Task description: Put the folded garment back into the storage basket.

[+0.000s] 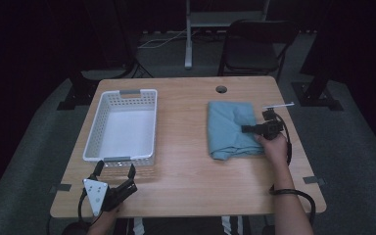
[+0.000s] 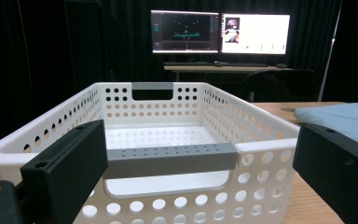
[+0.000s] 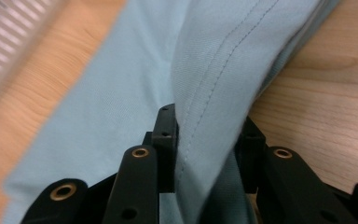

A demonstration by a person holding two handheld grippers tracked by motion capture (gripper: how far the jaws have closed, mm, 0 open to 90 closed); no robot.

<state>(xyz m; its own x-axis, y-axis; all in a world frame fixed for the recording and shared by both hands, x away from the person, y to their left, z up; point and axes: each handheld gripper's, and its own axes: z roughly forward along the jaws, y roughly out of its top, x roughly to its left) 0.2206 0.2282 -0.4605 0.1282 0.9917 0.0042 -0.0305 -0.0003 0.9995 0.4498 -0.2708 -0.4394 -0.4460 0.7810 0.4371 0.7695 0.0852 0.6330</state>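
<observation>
Pinching the hemmed edge of the folded light-blue cloth (image 3: 223,60), your right gripper (image 1: 251,129) has its jaws clamped on a ridge of fabric at the cloth's right side; the right gripper view shows the stitched fold squeezed between the two black pads. The cloth lies on the right half of the wooden table (image 1: 186,161), flat and folded into a rough square, well apart from the white perforated basket (image 1: 94,131) on the left half. The basket is empty inside as far as the high view shows. Your left gripper (image 1: 113,171) hovers at the near left corner of the table, just before the basket's near wall, jaws spread wide with nothing between them. Judged state: the grasp is made, but the cloth is not yet lifted off the table. Likely left to do: raise it, carry it across, and set it in the basket.
</observation>
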